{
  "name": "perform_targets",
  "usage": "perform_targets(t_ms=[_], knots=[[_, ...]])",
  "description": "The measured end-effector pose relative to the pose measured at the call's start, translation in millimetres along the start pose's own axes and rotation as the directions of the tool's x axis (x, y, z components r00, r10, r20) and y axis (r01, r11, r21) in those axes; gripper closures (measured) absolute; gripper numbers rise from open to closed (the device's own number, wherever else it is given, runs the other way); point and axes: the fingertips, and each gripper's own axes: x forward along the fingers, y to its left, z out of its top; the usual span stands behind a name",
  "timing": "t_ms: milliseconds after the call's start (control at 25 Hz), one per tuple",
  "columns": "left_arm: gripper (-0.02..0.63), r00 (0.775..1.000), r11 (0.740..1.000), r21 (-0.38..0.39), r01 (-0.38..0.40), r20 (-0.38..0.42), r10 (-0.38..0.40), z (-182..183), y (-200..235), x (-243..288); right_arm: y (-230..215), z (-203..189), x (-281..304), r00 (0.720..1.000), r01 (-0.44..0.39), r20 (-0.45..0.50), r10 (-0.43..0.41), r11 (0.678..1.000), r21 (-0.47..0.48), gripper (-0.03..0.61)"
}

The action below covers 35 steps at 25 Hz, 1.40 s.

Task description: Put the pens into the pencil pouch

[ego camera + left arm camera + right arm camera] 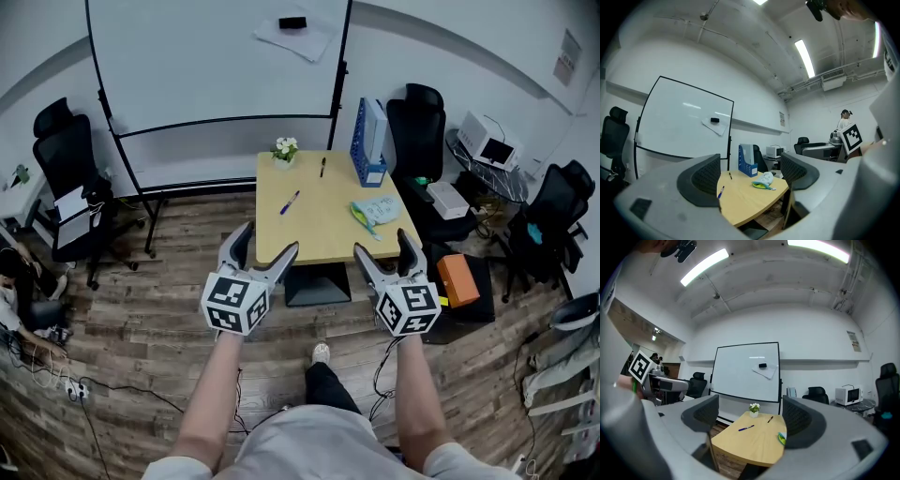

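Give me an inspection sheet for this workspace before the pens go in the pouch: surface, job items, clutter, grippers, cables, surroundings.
Surface: wooden table, mostly bare.
Job's things: blue pen lies left of centre; dark pen lies near the far edge; pencil pouch is at the right side, with both pens outside it.
Clutter: small flower pot at the far left corner; blue file holder at the far right.
Grippers: left gripper and right gripper are both open, empty and short of the table.
Cables: loose cables on the floor at the left.
Surroundings: whiteboard behind the table; office chairs; microwave at the right.
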Motion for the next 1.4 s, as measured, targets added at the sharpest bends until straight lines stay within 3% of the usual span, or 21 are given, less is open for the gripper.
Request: perform_targets(t_ms=[480,880,1200,1400], knots=[[0.245,0.999,1.0,0.001,-0.018,-0.037,0.018,-24.3,43.8,104.1,-62.7,-24.9,100.3,0.999,-0.025,-0.02,0.025,1.0,0.0,0.167],[0.247,0.996,0.997,0.037,-0.074,-0.048,0.076,-17.0,90.6,208.4,-129.2,-27.0,210.5,0.996,-0.092,-0.009,0.092,0.996,0.02,0.169],[0.247,0.991,0.991,0.055,-0.122,-0.039,0.124,-7.0,122.5,248.8,-149.2,-21.2,264.6,0.99,-0.139,0.003,0.139,0.99,0.018,0.172],[0.247,0.993,0.993,0.058,-0.106,-0.053,0.109,-10.0,142.5,266.5,-153.7,-18.5,286.1,0.993,-0.117,0.007,0.117,0.993,0.019,0.175]])
